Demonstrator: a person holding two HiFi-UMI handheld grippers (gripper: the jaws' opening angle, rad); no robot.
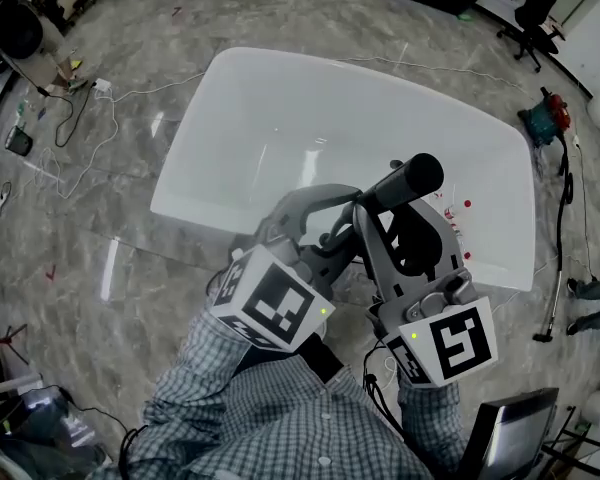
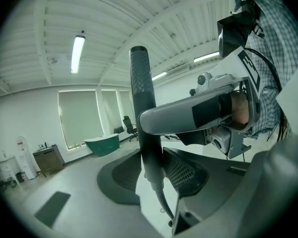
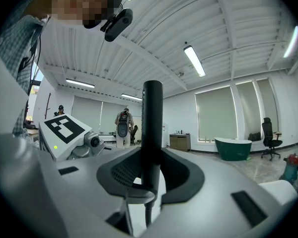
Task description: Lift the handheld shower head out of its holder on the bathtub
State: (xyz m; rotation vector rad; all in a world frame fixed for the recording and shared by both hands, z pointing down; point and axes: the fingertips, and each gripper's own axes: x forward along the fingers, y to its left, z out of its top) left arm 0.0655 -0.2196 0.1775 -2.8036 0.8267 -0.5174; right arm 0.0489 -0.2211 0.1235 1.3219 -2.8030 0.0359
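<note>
The shower head (image 1: 404, 182) is a black cylindrical handle, held up over the near rim of the white bathtub (image 1: 280, 118). My left gripper (image 1: 348, 218) reaches it from the left and my right gripper (image 1: 392, 216) from the near side. Both are shut on it. In the left gripper view the shower head (image 2: 142, 108) stands upright between my left gripper's (image 2: 151, 172) pads. The right gripper's grey finger (image 2: 188, 115) crosses it, and a grey hose (image 2: 164, 202) hangs below. In the right gripper view the shower head (image 3: 152, 128) rises between my right gripper's (image 3: 151, 170) pads.
Small red-knobbed fittings (image 1: 458, 210) sit on the tub's right rim. Cables (image 1: 80, 138) trail over the marble floor at left. A teal-and-red tool (image 1: 548, 116) and an office chair (image 1: 535, 13) stand at the right. A green tub (image 3: 233, 148) and people (image 3: 124, 125) are farther off.
</note>
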